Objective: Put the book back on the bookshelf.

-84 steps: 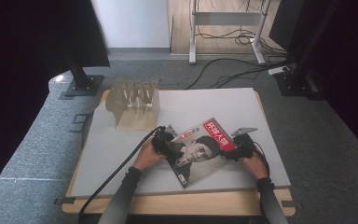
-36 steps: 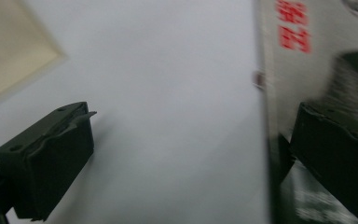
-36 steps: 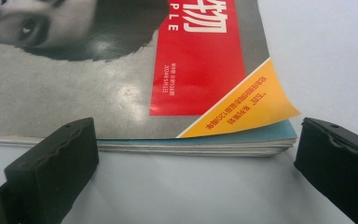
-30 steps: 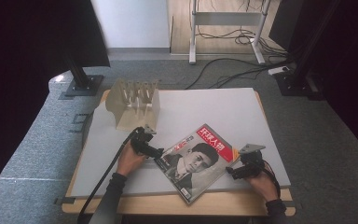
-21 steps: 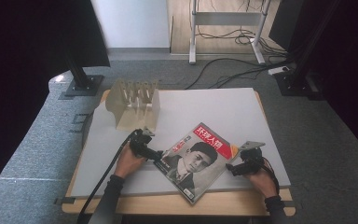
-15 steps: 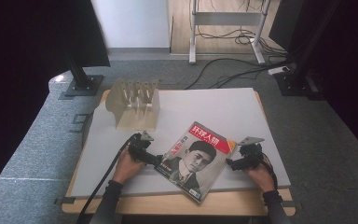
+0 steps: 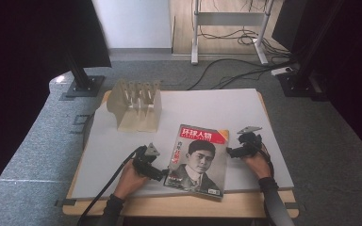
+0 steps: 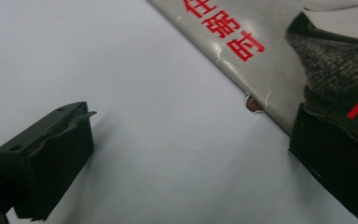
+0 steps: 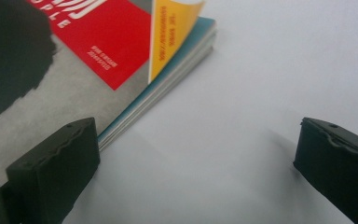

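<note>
I see the magazine lying flat on the near half of the bench, cover up, between my two hands. My left tongs sit at its left edge, released, with one jaw over the cover and the other over bare bench. My right tongs are spread wide just beside its right edge, gripping nothing. A wooden rack stands further back
</note>
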{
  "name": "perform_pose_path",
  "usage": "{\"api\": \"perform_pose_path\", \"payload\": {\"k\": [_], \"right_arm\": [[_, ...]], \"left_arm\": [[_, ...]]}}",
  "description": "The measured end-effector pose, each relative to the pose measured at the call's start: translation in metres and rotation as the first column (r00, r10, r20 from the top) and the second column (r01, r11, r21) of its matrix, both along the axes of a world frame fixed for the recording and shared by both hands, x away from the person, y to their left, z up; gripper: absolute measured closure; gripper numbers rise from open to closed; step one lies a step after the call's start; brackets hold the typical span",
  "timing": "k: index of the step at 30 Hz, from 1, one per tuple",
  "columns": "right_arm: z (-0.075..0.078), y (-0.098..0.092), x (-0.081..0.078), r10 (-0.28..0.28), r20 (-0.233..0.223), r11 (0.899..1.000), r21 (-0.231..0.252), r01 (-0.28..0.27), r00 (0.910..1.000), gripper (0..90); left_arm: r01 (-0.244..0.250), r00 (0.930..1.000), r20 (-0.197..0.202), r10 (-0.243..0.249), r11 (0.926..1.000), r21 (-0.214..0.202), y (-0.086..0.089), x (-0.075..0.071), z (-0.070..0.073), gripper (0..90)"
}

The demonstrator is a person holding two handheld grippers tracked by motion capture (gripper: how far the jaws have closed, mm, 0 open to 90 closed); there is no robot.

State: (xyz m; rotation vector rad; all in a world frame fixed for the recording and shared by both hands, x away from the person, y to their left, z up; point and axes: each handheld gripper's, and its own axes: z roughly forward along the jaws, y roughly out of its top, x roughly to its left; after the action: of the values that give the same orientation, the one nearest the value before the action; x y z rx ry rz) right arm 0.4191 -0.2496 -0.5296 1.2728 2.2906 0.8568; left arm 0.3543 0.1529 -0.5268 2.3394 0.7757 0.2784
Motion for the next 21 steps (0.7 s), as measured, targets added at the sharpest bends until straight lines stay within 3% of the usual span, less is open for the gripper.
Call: {"api": "perform_pose_path", "payload": {"k": [9, 16, 18, 21], "right_arm": [[0.002, 0.015, 0.033, -0.028, -0.002, 0.999, -0.019, 0.028, 0.9996, 0.0], [0.003, 0.027, 0.05, -0.033, 0.005, 0.999, -0.025, 0.033, 0.9994, 1.4], [0.003, 0.026, 0.051, -0.023, -0.007, 1.0, -0.011, 0.023, 0.9997, 4.0], [0.006, 0.022, 0.047, 0.006, -0.033, 1.0, 0.016, -0.005, 0.9994, 8.1]], "left_arm": [[0.091, 0.9959, 0.001, -0.091, 0.9958, -0.01, -0.022, -0.017, -0.001, 0.0], [0.149, 0.9888, -0.006, -0.149, 0.9887, -0.02, -0.031, -0.019, -0.001, 0.0], [0.141, 0.9898, -0.017, -0.141, 0.9898, -0.019, -0.028, -0.016, 0.001, 0.0], [0.066, 0.9978, 0.012, -0.066, 0.9978, 0.009, -0.02, -0.006, 0.004, 0.0]]}}
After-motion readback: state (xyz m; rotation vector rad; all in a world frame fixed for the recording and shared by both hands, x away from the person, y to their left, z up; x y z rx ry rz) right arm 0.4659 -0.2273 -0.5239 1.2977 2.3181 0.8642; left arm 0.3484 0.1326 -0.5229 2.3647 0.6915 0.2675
